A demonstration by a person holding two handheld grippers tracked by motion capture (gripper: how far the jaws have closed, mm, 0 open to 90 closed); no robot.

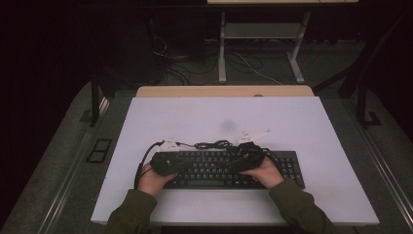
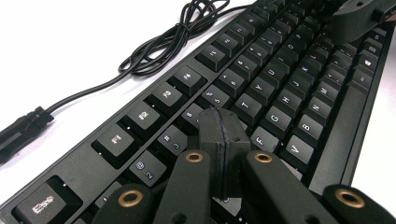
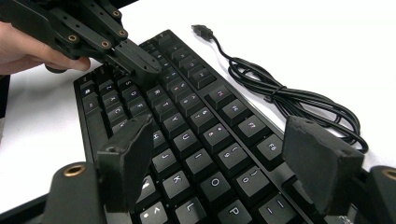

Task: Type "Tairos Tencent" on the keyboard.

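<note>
A black full-size keyboard [image 1: 229, 169] is lying near the front edge of the white table [image 1: 311, 126], its long axis running left to right across the person's body, with its bundled USB cable [image 1: 213, 145] resting just behind it. The left gripper [image 2: 223, 140] is hovering over the left end of the key field, its jaws pressed together into a single point and holding nothing; that point is sitting directly above the number and upper letter rows, though whether it is actually touching a key is hard to judge from this angle. The right gripper [image 3: 224, 154] is hanging over the right half of the letter keys with its jaws spread wide and empty, the keys lying straight below and between them. Both hands are gripping their tools from the near side, forearms coming in low over the front edge and angled slightly inward. The closed left tip seems the readier for pressing a key, needing only a short drop.
</note>
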